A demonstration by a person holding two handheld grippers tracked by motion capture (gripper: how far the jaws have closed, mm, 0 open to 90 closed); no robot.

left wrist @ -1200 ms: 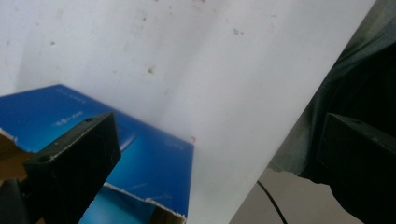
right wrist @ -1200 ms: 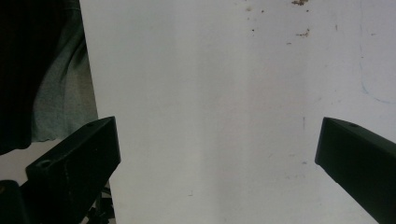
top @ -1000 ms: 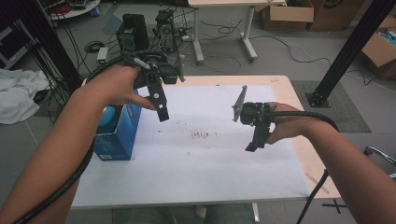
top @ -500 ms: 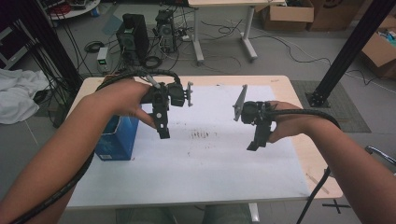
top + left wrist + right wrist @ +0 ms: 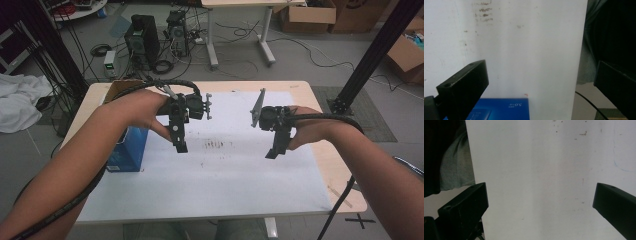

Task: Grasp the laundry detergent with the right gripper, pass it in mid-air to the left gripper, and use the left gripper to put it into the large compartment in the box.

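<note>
The person's left forearm hides much of the blue box (image 5: 127, 149).

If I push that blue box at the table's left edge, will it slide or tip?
The blue box stands taller than it is deep, so a high push would probably tip it. Its glossy face suggests cardboard, likely light, so a low push should slide it on the smooth white tabletop.

A light wooden surface (image 5: 320, 100) carries a large white sheet (image 5: 235, 170) marked with small dark smudges (image 5: 216, 145) near its middle, and a blue cardboard box (image 5: 127, 150) stands at the sheet's left edge. On the grey floor beyond lie black computer towers (image 5: 142, 37), tangled cables (image 5: 235, 55), brown cardboard boxes (image 5: 310, 15) and a crumpled white cloth (image 5: 20, 102).
</note>
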